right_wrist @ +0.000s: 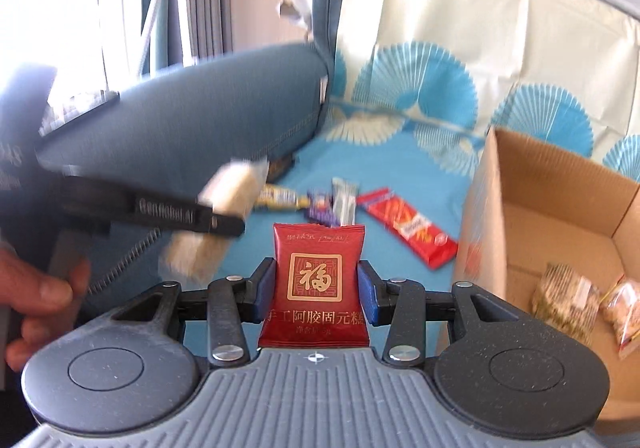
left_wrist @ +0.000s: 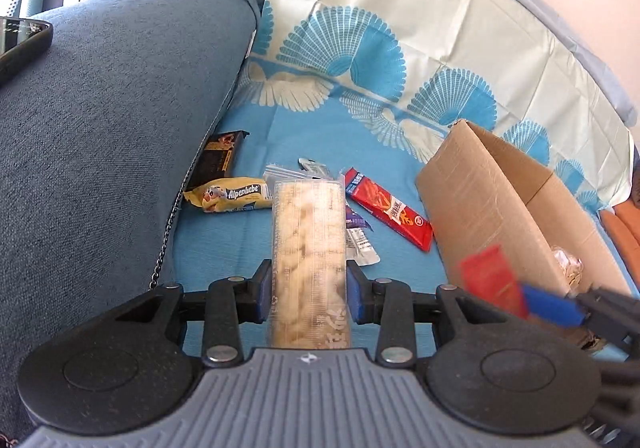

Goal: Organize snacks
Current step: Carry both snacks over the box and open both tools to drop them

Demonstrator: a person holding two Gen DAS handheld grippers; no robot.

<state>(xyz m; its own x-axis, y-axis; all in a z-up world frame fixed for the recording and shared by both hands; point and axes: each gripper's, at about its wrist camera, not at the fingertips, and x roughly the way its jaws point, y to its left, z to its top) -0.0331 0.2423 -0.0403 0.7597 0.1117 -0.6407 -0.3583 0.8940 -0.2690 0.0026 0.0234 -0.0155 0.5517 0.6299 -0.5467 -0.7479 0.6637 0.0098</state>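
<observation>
My left gripper [left_wrist: 309, 290] is shut on a long clear pack of pale puffed snacks [left_wrist: 308, 248], held above the blue cloth. My right gripper [right_wrist: 318, 290] is shut on a dark red packet with gold characters [right_wrist: 318, 284]; it also shows blurred at the right of the left wrist view [left_wrist: 494, 284]. An open cardboard box [left_wrist: 492, 207] stands to the right, its wall [right_wrist: 476, 215] close to the red packet, with two snack bags [right_wrist: 568, 296] inside. Loose on the cloth lie a yellow Alpenliebe pack [left_wrist: 232, 193], a red bar [left_wrist: 388, 213], a dark pack [left_wrist: 218, 159] and small wrappers [left_wrist: 360, 240].
A blue sofa cushion [left_wrist: 112, 135] rises on the left with a phone [left_wrist: 20, 43] on top. A fan-patterned blue and cream cloth [left_wrist: 360, 59] covers the seat and backrest. The left gripper and a hand [right_wrist: 40, 296] show blurred at the left of the right wrist view.
</observation>
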